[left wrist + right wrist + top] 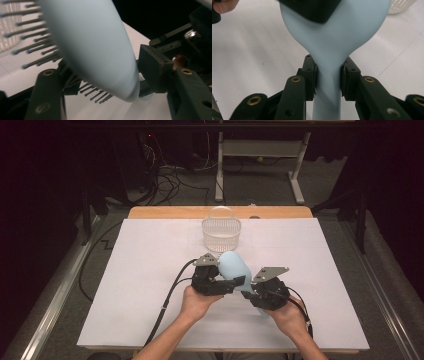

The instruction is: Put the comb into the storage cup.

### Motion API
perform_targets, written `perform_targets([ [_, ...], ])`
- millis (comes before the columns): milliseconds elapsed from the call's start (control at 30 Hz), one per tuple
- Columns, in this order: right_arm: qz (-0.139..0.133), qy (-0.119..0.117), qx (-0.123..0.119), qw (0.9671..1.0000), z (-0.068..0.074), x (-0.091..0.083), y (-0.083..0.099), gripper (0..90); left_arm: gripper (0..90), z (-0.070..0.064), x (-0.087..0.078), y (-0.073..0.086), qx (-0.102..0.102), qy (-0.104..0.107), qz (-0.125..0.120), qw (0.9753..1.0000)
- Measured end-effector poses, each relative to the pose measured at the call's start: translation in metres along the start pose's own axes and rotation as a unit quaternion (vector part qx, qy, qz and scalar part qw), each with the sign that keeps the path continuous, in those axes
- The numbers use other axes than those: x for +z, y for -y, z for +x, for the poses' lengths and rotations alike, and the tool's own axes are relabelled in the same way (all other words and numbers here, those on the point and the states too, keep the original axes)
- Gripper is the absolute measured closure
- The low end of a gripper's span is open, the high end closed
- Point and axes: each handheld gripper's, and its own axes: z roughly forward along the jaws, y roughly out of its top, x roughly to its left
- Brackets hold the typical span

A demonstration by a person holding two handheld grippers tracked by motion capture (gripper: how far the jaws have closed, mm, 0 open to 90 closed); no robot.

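hairbrush (233, 266) is being clamped at its neck by the right gripper (328, 76); looks light, stiff, slick plastic. head is being pinched by the left gripper (231, 285), jaws closing on it; neck grip is looking safest.

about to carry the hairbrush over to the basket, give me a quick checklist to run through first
1. Right tongs shut on the handle of the light blue hairbrush: ok, jaws press both sides of the handle in the right gripper view.
2. Left tongs gripping the brush head: cannot tell; the jaws straddle it in the left gripper view, but contact is hidden.
3. Bristles clear of the jaws: not ok, some run beside the left jaw.
4. White basket upright on the table: ok.
5. Basket handle out of the way: not ok, it arches over the opening.
6. Path to the basket clear: ok.
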Motion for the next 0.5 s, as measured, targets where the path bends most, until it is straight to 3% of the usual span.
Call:
perform_targets([
  [133, -0.006, -0.005, 0.004, 1.0000, -0.002, -0.001, 0.000, 70.0, 43.7, -0.006, -0.003, -0.007, 0.015, 0.000, 0.003, 0.9999],
  [300, -0.010, -0.012, 0.006, 0.9999, -0.002, -0.001, 0.000, 69.7, 49.3, -0.010, -0.007, -0.011, 0.016, 0.014, 0.004, 0.9998],
  [500, -0.026, -0.023, 0.000, 0.9994, -0.001, -0.006, -0.001, 69.6, 51.0, -0.017, -0.015, -0.018, 0.035, 0.019, 0.007, 0.9992],
])
